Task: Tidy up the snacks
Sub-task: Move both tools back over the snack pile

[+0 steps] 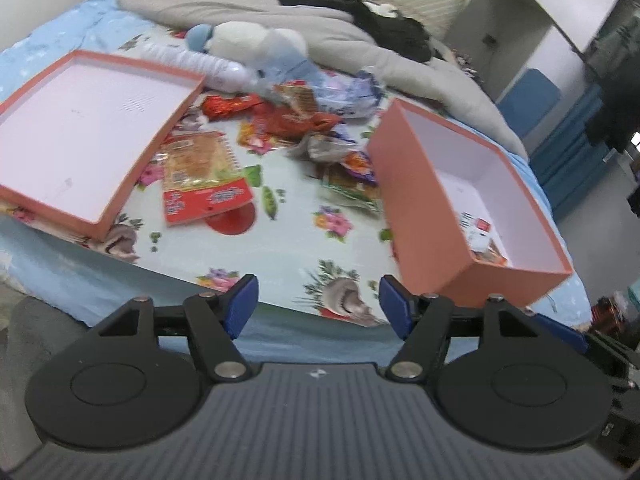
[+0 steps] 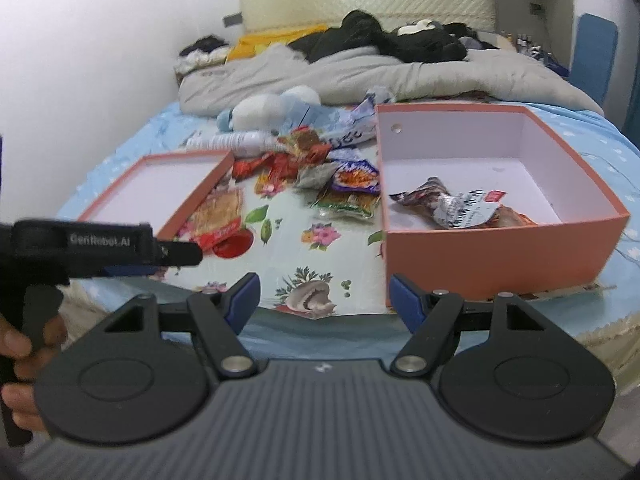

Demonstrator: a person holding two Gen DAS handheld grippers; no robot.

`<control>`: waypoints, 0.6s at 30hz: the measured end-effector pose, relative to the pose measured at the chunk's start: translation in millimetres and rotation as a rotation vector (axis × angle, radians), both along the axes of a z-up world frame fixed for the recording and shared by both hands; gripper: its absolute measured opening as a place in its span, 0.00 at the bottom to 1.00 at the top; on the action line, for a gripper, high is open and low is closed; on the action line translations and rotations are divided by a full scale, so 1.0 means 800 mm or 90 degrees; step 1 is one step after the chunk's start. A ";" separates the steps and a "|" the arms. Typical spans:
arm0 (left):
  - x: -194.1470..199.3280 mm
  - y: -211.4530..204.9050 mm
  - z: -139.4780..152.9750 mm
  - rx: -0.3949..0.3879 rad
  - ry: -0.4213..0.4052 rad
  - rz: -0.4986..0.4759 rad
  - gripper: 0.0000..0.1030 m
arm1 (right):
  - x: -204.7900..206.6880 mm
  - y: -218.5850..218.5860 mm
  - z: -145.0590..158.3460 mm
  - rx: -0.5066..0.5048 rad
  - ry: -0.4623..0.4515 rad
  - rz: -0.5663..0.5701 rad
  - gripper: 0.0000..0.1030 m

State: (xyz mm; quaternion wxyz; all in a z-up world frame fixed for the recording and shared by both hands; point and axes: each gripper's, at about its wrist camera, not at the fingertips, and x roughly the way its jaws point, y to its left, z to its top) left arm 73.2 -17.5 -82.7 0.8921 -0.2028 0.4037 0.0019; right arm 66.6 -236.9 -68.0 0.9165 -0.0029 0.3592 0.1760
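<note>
A pile of snack packets (image 1: 304, 120) (image 2: 320, 168) lies on a floral cloth on the bed between two salmon boxes. The deep box (image 1: 424, 216) (image 2: 500, 252) on the right holds a few packets (image 2: 460, 206). The shallow lid (image 1: 36, 200) (image 2: 192, 196) on the left is empty, with a red and orange packet (image 1: 204, 176) (image 2: 224, 216) beside it. My left gripper (image 1: 318, 304) is open and empty above the bed's near edge. My right gripper (image 2: 324, 300) is open and empty, near the deep box's front corner. The left gripper's body (image 2: 80, 248) shows at left in the right wrist view.
A plush toy (image 1: 256, 44) (image 2: 276, 108), a plastic bottle (image 1: 192, 60) (image 2: 236, 140), a grey duvet (image 1: 224, 4) (image 2: 360, 76) and dark clothes (image 2: 380, 40) lie behind the snacks. White shelves (image 1: 540, 8) and a blue chair (image 2: 592, 56) stand to the right.
</note>
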 end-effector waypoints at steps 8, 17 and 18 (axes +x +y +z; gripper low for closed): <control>0.051 0.048 -0.029 -0.005 0.035 0.063 0.76 | 0.056 0.047 -0.013 -0.073 -0.006 0.042 0.70; 0.142 0.083 -0.072 0.015 0.078 0.091 0.85 | 0.127 0.084 -0.042 -0.126 0.000 0.074 0.67; 0.153 0.084 -0.077 0.019 0.080 0.089 0.85 | 0.135 0.089 -0.047 -0.133 0.002 0.079 0.67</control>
